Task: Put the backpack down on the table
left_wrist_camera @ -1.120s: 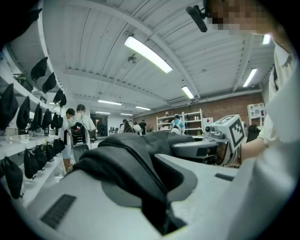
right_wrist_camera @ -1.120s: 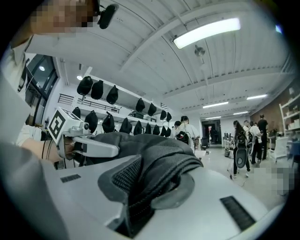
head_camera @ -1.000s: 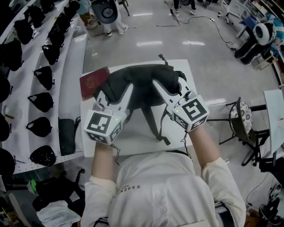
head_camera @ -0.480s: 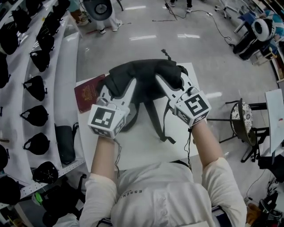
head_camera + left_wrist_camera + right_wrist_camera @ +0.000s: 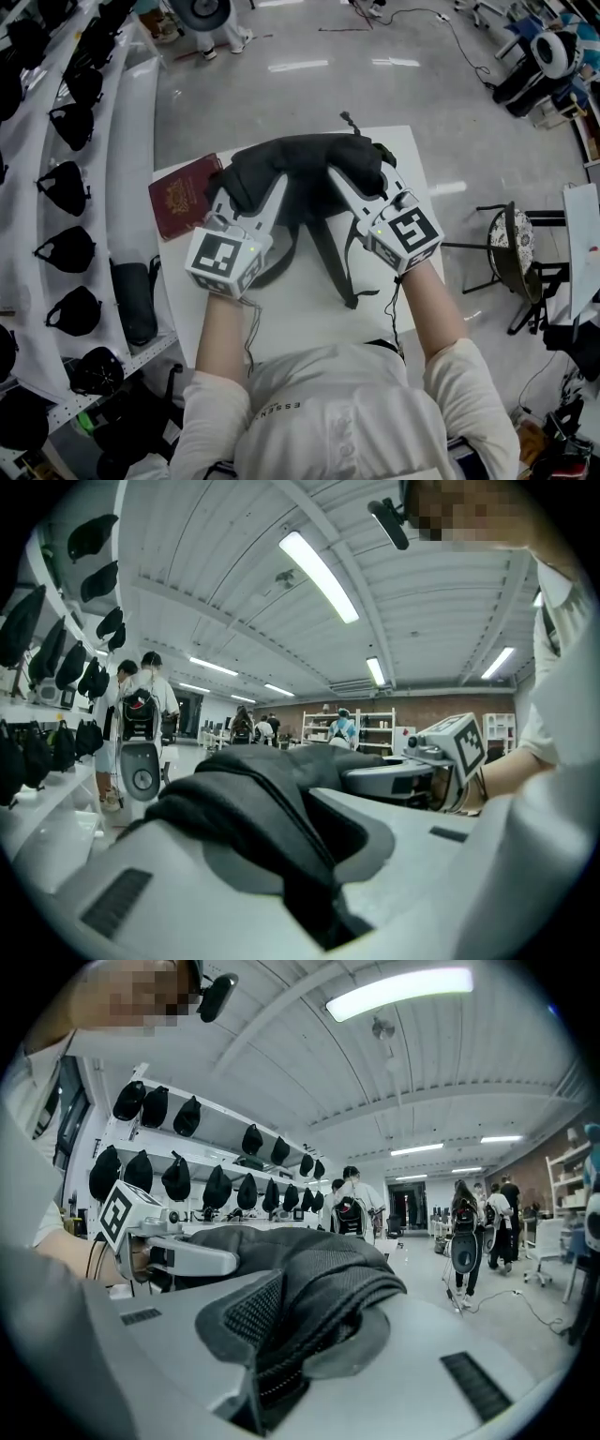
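Over the far half of the white table point(image 5: 300, 314) is a black backpack point(image 5: 305, 169), held by its top fabric between my two grippers. On its left side my left gripper point(image 5: 246, 199) is shut on a fold of black fabric point(image 5: 267, 803). My right gripper point(image 5: 354, 183) grips the right side, its jaws shut on a fold of mesh-lined fabric point(image 5: 314, 1302). The backpack's straps point(image 5: 330, 258) trail down over the table toward me. I cannot tell whether its bottom rests on the table. Each gripper view shows the other gripper point(image 5: 448, 754) point(image 5: 141, 1227) across the bag.
A dark red booklet point(image 5: 183, 195) lies at the table's far left corner, beside the backpack. White shelves point(image 5: 56, 178) with several black bags run along the left. A stool point(image 5: 511, 251) stands to the right. People and equipment are across the room.
Both grippers have come down and slightly toward me with the backpack still gripped, so it sits lower over the table. The straps now reach further across the table top.
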The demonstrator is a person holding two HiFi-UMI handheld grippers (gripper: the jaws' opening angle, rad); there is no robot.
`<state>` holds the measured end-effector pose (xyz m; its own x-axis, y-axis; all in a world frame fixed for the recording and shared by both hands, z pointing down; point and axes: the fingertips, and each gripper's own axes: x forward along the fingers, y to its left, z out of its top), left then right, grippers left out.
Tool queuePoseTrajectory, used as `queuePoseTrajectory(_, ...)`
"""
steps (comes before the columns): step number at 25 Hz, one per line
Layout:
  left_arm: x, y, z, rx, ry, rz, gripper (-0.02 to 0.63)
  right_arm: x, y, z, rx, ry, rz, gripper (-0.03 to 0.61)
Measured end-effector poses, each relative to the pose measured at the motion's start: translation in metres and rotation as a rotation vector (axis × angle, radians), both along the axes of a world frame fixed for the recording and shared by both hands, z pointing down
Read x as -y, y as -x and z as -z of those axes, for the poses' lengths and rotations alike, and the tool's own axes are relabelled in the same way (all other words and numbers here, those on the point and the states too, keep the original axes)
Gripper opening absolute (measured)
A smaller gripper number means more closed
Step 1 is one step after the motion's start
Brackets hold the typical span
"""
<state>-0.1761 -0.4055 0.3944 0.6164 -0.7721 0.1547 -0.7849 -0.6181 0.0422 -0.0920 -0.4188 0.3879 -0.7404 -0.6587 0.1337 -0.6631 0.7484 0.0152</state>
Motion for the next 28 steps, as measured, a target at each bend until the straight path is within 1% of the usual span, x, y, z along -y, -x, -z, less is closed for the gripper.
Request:
queuePoseTrajectory(4, -0.01, -0.001, -0.012, -0.01, 0.031, -0.005, 0.072, -0.01, -0.002, -0.014, 0.0, 0.055, -0.014, 0.095)
queuePoseTrajectory(8, -0.021, -0.002, -0.019, -0.018, 0.018, 0.003, 0.072, -0.02, -0.004, -0.02, 0.013, 0.052, -0.024, 0.098)
queuePoseTrajectory(13, -0.04, -0.01, -0.033, -0.019, 0.035, -0.01, 0.072, -0.038, -0.014, -0.036, 0.055, 0.097, -0.049, 0.103)
queuePoseTrajectory(21, -0.081, -0.018, -0.044, -0.069, 0.081, -0.013, 0.073, -0.078, -0.022, -0.049, 0.093, 0.156, -0.054, 0.103)
queuePoseTrajectory(28, -0.118, -0.021, -0.06, -0.101, 0.125, 0.019, 0.074, -0.114, -0.03, -0.064, 0.124, 0.213, -0.044, 0.106)
